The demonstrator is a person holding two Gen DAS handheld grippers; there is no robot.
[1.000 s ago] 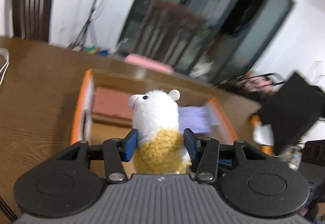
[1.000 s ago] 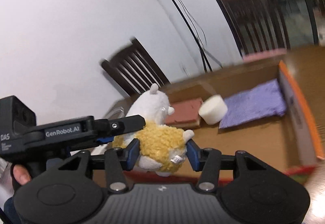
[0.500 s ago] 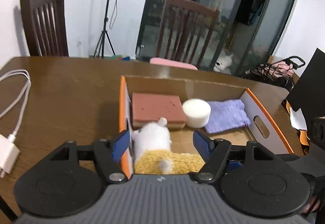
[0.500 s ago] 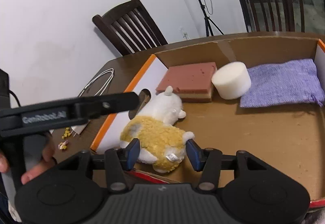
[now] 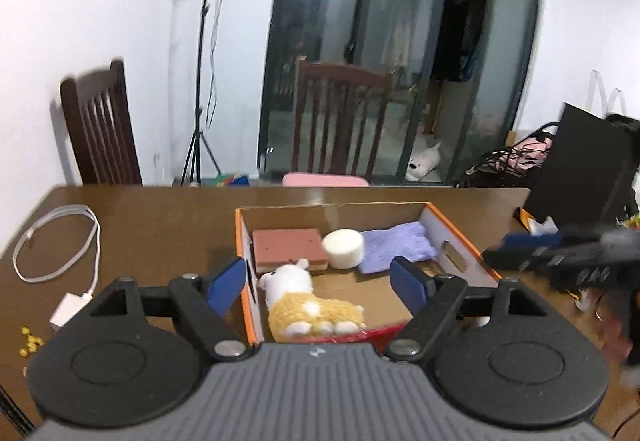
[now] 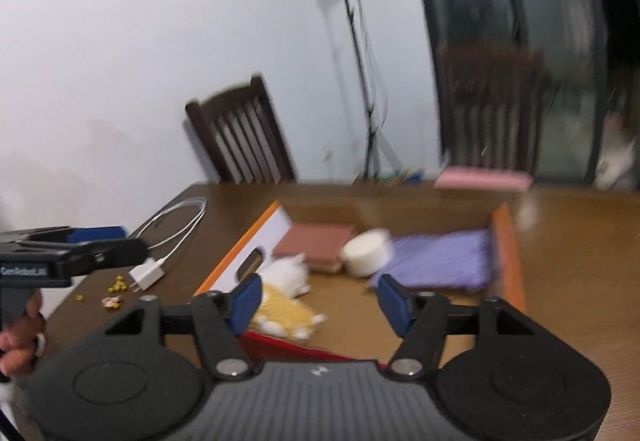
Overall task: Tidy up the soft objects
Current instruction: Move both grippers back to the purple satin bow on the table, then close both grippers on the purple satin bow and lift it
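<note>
A white and yellow plush toy lies on its side in the near left corner of the orange cardboard box; it also shows in the right wrist view. Behind it in the box lie a brown sponge block, a white foam cylinder and a purple cloth. My left gripper is open and empty above the box's near edge. My right gripper is open and empty, also raised in front of the box.
A white cable and charger lie on the wooden table to the left of the box, with small yellow bits near them. Wooden chairs stand behind the table. A black box stands at the right.
The plush toy was let go and now lies in the box. Both grippers have opened wide and drawn back and up from it.
</note>
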